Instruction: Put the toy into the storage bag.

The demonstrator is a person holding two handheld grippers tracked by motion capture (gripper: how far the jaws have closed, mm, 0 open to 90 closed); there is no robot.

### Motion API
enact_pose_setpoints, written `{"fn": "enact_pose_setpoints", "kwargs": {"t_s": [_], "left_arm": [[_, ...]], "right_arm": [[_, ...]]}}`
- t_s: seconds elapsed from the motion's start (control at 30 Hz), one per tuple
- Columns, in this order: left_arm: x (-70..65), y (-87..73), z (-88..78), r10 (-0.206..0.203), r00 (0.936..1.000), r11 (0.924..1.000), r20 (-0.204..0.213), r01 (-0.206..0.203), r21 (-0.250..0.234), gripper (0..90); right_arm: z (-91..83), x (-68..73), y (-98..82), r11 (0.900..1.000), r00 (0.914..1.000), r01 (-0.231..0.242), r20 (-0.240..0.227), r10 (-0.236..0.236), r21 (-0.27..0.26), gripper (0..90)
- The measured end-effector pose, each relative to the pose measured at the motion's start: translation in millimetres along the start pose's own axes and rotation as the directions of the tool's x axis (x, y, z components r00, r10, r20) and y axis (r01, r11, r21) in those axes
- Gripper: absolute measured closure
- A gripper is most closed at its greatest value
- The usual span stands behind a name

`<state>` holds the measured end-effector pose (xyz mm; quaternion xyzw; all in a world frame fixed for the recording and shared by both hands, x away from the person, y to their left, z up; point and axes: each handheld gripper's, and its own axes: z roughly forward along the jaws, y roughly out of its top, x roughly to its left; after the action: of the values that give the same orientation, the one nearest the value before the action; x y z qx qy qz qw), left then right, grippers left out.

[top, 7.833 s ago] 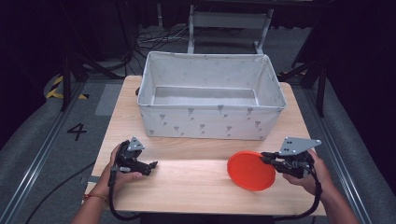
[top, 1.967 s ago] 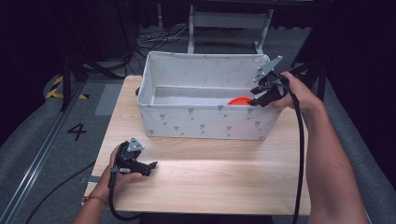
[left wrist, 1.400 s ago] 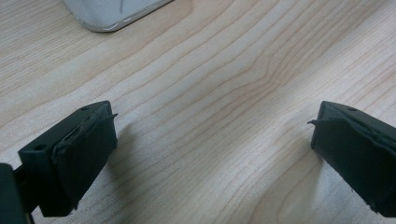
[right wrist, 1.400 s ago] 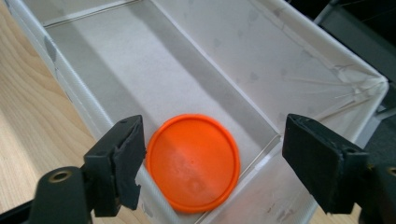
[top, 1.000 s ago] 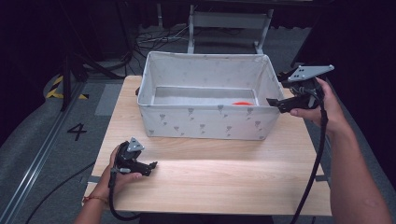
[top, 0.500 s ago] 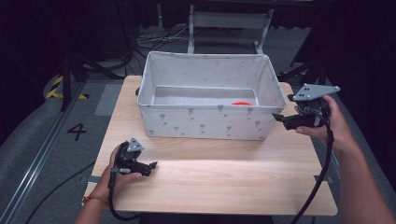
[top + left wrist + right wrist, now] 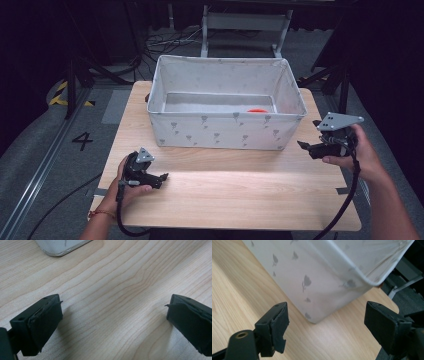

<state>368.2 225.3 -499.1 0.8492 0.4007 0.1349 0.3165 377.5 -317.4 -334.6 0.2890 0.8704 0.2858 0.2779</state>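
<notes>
A white fabric bin [image 7: 225,131] with a grey flower print stands at the back of the wooden table [image 7: 235,192]. A red disc [image 7: 257,110] lies on the bin's floor near its right end. My right gripper [image 7: 306,146] is held open above the table's right edge, just off the bin's front right corner [image 7: 317,315], with nothing between its jaws. My left gripper [image 7: 161,179] rests open near the front left of the table, over bare wood [image 7: 112,302]. A corner of the bin [image 7: 62,246] sits beyond the left jaws.
The bin fills the back half of the table. A strip of wood runs across the front between my two hands. Dark floor, cables and a metal frame [image 7: 245,22] surround the table. Black-and-yellow tape [image 7: 62,92] marks the floor at left.
My right gripper carried the red disc into the bin, let it go, then drew back and down to the table's right edge. The left gripper stayed still.
</notes>
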Motion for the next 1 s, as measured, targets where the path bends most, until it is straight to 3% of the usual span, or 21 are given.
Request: {"fn": "enact_pose_setpoints", "kwargs": {"t_s": [0.43,0.73,0.9,1.0], "left_arm": [[0.0,0.0,0.0,0.001,1.0,1.0,0.0,-0.001,0.0,0.6],[0.0,0.0,0.0,0.0,1.0,1.0,0.0,0.0,0.0,0.6],[0.0,-0.1,-0.1,0.0,1.0,1.0,-0.002,0.0,0.0,0.6],[0.0,-0.1,-0.1,0.0,1.0,1.0,-0.002,0.0,0.0,0.6]], "right_arm": [[28.0,16.1,-40.7,0.996,0.9999,0.001,-0.01,0.0,0.092,19.9],[45.1,31.3,-73.1,0.996,0.9979,-0.015,-0.062,0.021,0.084,19.2],[52.6,39.7,-96.9,0.995,0.9904,-0.089,-0.103,0.093,0.04,19.0],[55.7,41.9,-105.8,0.993,0.9887,-0.109,-0.099,0.112,0.039,19.0]]}}
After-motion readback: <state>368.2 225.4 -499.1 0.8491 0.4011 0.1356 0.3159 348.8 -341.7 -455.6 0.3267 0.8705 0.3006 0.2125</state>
